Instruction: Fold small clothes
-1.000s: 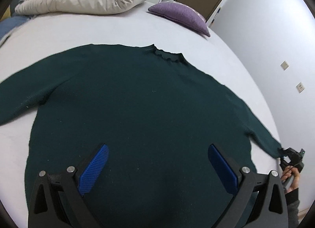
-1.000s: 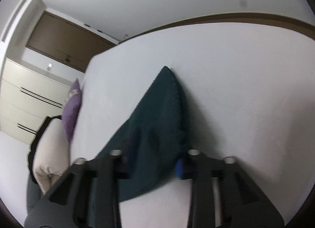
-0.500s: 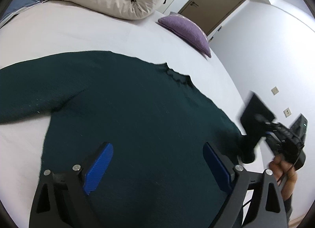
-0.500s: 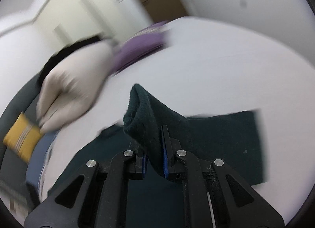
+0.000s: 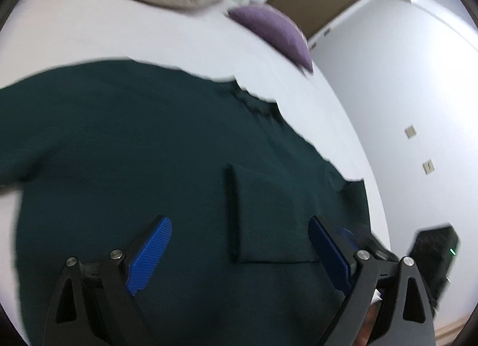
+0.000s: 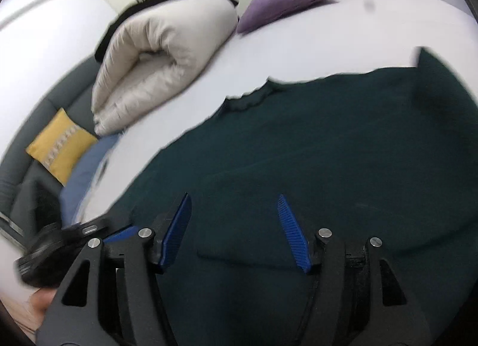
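Sweater [image 5: 149, 142] sleeve [image 5: 269, 220] now folded across body, released

The right claw [image 6: 234, 231] is opening above a dark green sweater [image 6: 313, 142] spread on the white bed [image 6: 298, 35], nothing between its blue pads [image 6: 291, 234]. Far left lies a rolled beige duvet [image 6: 155, 59]; a purple pillow [image 6: 283, 2] sits beyond.

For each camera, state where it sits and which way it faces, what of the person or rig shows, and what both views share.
Left wrist: sits on the left gripper, jaws open, looking down and forward over the green sweater toward the purple pillow; the right gripper's body shows at lower right.
Right wrist: sits on the right gripper, jaws opening with nothing between them, looking down over the sweater toward the folded duvet; the left gripper and a bit of hand show at lower left.
Shared: sweater with its folded-in sleeve, pillow, duvet, bed.
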Motion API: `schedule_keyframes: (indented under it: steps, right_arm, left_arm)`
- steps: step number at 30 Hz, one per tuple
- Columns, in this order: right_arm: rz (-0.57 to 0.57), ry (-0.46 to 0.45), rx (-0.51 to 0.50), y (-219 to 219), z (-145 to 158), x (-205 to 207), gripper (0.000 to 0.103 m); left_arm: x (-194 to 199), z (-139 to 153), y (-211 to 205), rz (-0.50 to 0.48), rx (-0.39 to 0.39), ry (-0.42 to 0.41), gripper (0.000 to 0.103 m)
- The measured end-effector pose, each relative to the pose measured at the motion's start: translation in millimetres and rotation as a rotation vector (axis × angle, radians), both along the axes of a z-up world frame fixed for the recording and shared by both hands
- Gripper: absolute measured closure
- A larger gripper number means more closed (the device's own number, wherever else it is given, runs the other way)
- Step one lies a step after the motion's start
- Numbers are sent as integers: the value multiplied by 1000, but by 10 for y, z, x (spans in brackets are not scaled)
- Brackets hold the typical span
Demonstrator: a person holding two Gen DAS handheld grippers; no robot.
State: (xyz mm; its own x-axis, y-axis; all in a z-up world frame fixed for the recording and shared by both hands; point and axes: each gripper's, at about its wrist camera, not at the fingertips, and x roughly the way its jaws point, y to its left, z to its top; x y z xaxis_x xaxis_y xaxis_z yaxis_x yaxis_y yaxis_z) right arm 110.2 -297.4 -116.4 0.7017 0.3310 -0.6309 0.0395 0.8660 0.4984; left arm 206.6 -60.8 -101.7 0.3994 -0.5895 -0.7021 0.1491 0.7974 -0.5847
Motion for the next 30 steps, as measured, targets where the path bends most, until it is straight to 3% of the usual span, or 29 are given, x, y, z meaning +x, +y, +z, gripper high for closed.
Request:
schedule_keyframes:
  steps: [2, 3, 8, 10, 13, 21, 26, 30]
  right_arm:
    - [-25, -23, 43, -344, 197, -180, 44]
    - [-49, -21, 56, -514, 253, -233, 44]
    - [-221, 25, 251, -1311, 70, -546, 42]
    - [-283, 48, 319, -1553, -81, -599, 42]
    - [-325, 59, 408, -1714, -220, -542, 42]
    - [-368, 42, 553, -1954, -300, -577, 42]
    - [-367, 46, 558, -1916, -273, -633, 42]
    - [-406, 52, 606, -1982, -302, -670, 42]
  left_arm:
    - [71, -70, -206, -31, 38, 22, 12]
    - [119, -116, -308, -46, 62, 37, 21]
    - [263, -198, -579, -51, 194, 41, 38]
    - [290, -181, -590, -32, 241, 33, 73]
    - [301, -148, -506, -27, 225, 32, 91]
    - [328, 126, -259, 23, 157, -57, 95]
    - [358, 227, -41, 80, 111, -102, 95]
    - [474, 201, 155, 131, 98, -89, 95]
